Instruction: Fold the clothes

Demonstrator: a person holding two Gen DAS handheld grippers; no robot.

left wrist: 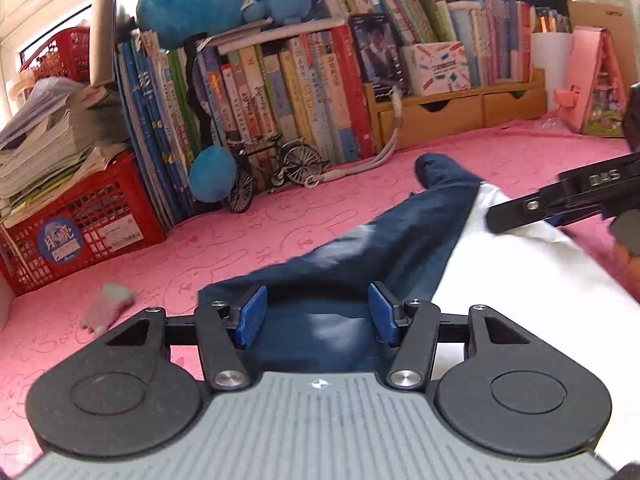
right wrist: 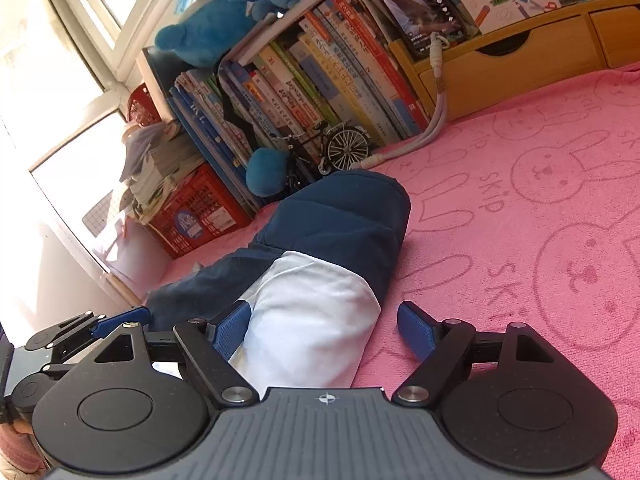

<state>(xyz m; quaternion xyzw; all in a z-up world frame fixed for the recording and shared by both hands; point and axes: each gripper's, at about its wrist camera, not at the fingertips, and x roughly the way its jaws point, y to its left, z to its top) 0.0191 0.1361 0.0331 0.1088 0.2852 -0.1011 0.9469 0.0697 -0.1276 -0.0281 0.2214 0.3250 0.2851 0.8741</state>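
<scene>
1. Pink bunny-print worktop point(right wrist: 540, 184) carrying everything, books point(left wrist: 280, 92) lined along its far edge.
2. Navy-and-white garment point(right wrist: 320, 280) lying as a long strip mid-worktop, long axis running from the near edge away toward the far-left corner; navy end point(left wrist: 440, 168) pointing at the books, white part point(left wrist: 540, 300) nearest.
3. Right tongs point(right wrist: 324, 332) released, straddling the white near end, cloth between the blue pads, not visibly pinched.
4. Left tongs point(left wrist: 318, 316) parted, hovering over the navy edge, gripping nothing; both about equally close, at opposite sides of the strip.
</scene>
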